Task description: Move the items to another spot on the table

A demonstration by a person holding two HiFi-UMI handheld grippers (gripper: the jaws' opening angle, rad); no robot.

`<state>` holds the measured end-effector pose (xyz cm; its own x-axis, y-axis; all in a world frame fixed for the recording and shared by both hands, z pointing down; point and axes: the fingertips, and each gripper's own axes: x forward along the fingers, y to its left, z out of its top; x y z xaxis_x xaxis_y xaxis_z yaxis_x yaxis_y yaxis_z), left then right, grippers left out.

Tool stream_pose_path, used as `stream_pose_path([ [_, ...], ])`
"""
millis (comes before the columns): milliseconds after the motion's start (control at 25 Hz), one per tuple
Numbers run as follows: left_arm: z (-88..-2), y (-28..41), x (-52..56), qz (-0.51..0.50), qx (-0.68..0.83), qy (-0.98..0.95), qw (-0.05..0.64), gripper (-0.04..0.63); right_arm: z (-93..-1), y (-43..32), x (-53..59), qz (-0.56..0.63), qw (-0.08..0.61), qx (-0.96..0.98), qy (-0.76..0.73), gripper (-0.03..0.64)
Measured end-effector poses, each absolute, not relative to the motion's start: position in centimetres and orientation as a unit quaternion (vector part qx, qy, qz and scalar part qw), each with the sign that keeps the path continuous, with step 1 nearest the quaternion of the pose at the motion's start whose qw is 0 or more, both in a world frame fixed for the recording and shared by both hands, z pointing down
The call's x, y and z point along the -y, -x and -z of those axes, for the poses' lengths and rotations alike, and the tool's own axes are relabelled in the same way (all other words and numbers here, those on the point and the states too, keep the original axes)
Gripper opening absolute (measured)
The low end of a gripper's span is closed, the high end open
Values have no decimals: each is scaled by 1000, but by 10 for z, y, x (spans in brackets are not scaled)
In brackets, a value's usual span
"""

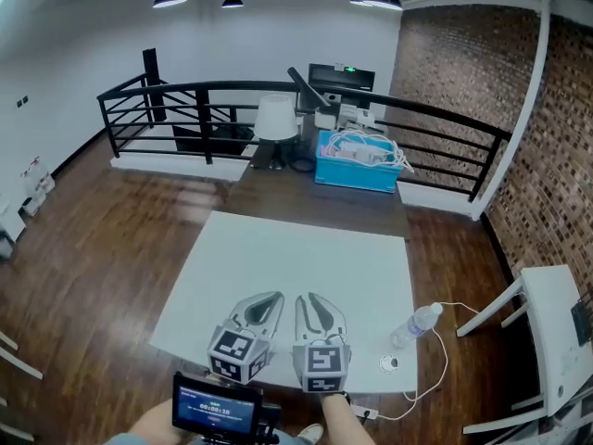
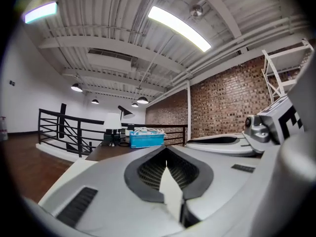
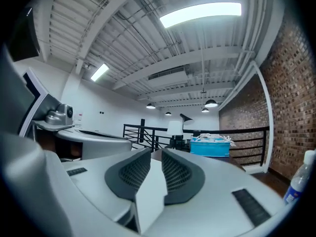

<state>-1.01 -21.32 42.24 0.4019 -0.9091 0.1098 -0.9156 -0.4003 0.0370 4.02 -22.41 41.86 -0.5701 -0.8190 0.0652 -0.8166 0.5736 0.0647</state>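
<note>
- The left gripper (image 1: 276,297) has its jaws pressed together on nothing. The right gripper (image 1: 309,298) shows only a thin gap between its jaws, also with nothing in it. Both hang low over the near edge of the white tabletop (image 1: 296,239). If I reach for an item like this, the jaws will shove it rather than take it, so I must spread them first.
- The clear bottle (image 1: 414,324) stands, as far as I can judge, right at the tabletop's right edge, well apart from both grippers. A sideways bump from the right gripper could tip it off onto the floor.
- The bottle looks light and smooth, so a pinch too near the cap, or too hard, may make it slip out or crumple.
- A small round thing (image 1: 390,363) lies near the front right corner, near the bottle; I cannot tell what it is. It sits low, so the jaws could scrape the tabletop or flick it off the corner.
- A white cable (image 1: 445,346) loops past that corner. Snagging it on the reach could drag something along.
- The two grippers are just beside each other, so a swing to the right by the left one risks a knock between them.
</note>
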Motion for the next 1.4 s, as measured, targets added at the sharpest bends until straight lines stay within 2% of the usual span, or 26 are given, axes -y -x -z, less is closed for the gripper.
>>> stream_pose_path([
  [80, -423, 27, 209, -32, 558, -828, 46, 11, -418, -22, 220, 13, 40, 895, -445, 35],
  [240, -425, 51, 202, -29, 573, -818, 46, 11, -418, 6, 211, 9, 33, 907, -420, 0],
  [560, -422, 75, 196, -29, 588, -807, 42, 11, -413, 31, 204, 4, 26, 916, -399, 0],
  [1400, -424, 47, 208, -32, 561, -826, 41, 11, -412, 1, 217, 14, 30, 900, -434, 0],
])
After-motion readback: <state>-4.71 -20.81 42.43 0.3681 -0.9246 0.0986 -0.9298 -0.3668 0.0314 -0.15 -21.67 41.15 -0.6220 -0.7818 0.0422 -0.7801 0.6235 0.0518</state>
